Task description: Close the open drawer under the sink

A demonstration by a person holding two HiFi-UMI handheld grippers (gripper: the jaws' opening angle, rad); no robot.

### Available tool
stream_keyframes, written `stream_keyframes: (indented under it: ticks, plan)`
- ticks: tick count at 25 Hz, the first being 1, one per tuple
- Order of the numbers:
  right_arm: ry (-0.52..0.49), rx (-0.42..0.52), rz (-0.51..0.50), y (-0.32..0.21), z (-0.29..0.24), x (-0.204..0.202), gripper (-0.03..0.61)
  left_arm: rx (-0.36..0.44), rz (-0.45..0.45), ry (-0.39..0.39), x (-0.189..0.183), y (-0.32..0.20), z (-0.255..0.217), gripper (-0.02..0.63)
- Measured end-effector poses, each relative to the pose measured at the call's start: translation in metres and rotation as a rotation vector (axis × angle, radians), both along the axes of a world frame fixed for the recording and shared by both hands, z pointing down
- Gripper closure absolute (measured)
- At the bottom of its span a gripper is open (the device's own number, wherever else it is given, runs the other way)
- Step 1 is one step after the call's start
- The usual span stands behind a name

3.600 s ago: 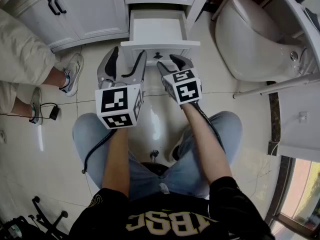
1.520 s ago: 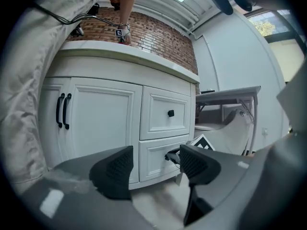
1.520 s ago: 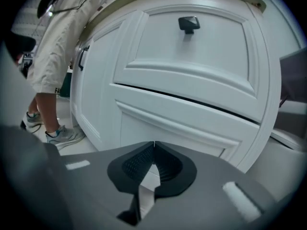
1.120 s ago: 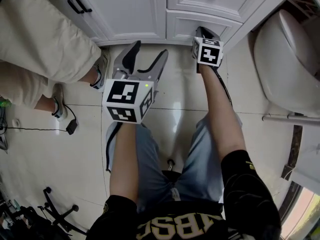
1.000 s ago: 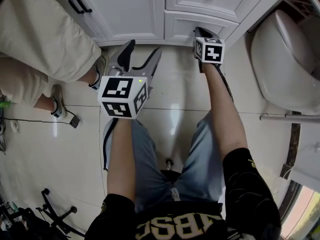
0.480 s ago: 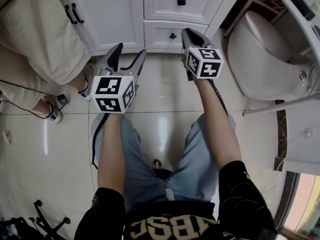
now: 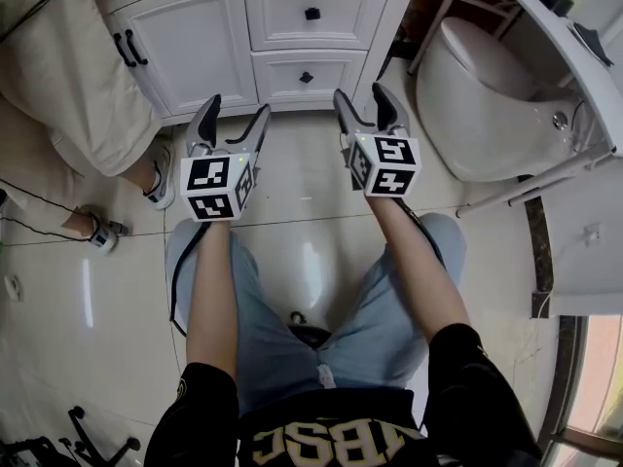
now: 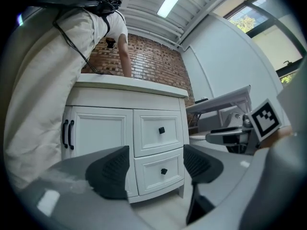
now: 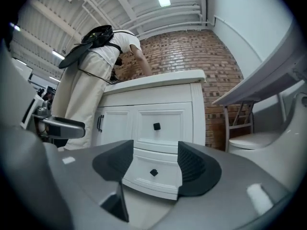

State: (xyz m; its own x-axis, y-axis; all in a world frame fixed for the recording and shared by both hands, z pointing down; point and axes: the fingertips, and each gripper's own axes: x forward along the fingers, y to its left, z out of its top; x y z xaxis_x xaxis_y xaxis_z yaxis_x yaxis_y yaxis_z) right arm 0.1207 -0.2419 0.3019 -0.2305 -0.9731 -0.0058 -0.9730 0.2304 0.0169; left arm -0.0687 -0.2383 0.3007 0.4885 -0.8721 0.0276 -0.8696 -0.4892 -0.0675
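1. Lower drawer (image 7: 305, 76) is sitting shut, its front lying flush with the face of the white cabinet (image 7: 389, 27). It is sitting directly under the upper drawer (image 7: 311, 13). Each drawer is showing one small black knob at its middle.
2. Both grippers are hanging level above the floor (image 7: 302, 173), short of the cabinet. Neither is touching the drawer, and glossy tile is showing between the jaw tips and the drawer front.
3. Right gripper (image 7: 360, 98): jaws are opening, standing wide, gripping nothing. In the right gripper view the lower drawer's knob is showing in the gap, well beyond the pads.
4. Left gripper (image 7: 236, 113): jaws are spread apart and empty. In the left gripper view both drawer fronts are showing between them, farther off.
5. Double doors (image 7: 190, 52) are standing closed just left of the drawers, with a pair of black bar handles (image 7: 125, 49) side by side at their meeting edge.
6. A bystander (image 7: 58, 76) in beige trousers is standing at the cabinet's left end and bending over its top. One shoe (image 7: 161, 178) is resting near the left gripper, left of it.
7. Toilet (image 7: 487, 95) is sitting right of the cabinet, apart from the right gripper. A white rail (image 7: 545, 178) is running along its near side.
8. A thin cable (image 7: 49, 224) is trailing over the tile at far left, by the bystander's other foot.
9. The wearer's jeans-clad legs (image 7: 292, 309) are showing below both forearms.
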Motion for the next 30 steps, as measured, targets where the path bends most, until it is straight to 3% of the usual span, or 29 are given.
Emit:
stream_keyframes:
  ticks: [4, 11, 16, 24, 30]
  plan:
    - [0.017, -0.002, 0.042, 0.024, -0.001, 0.014, 0.296, 0.011, -0.047, 0.046, -0.002, 0.001, -0.006, 0.259]
    - [0.079, 0.034, 0.055, 0.039, -0.013, 0.027, 0.284, 0.050, -0.046, 0.025, 0.009, 0.012, -0.012, 0.262]
    - [-0.036, 0.033, 0.047, 0.043, -0.013, 0.037, 0.299, 0.054, -0.046, 0.027, 0.009, 0.016, -0.015, 0.271]
    - [0.067, 0.094, 0.043, 0.056, -0.025, 0.036, 0.298, 0.051, -0.036, 0.039, 0.016, 0.017, -0.015, 0.272]
    - [0.092, 0.068, 0.039, 0.053, -0.019, 0.033, 0.285, 0.031, 0.022, 0.079, 0.035, 0.018, -0.020, 0.272]
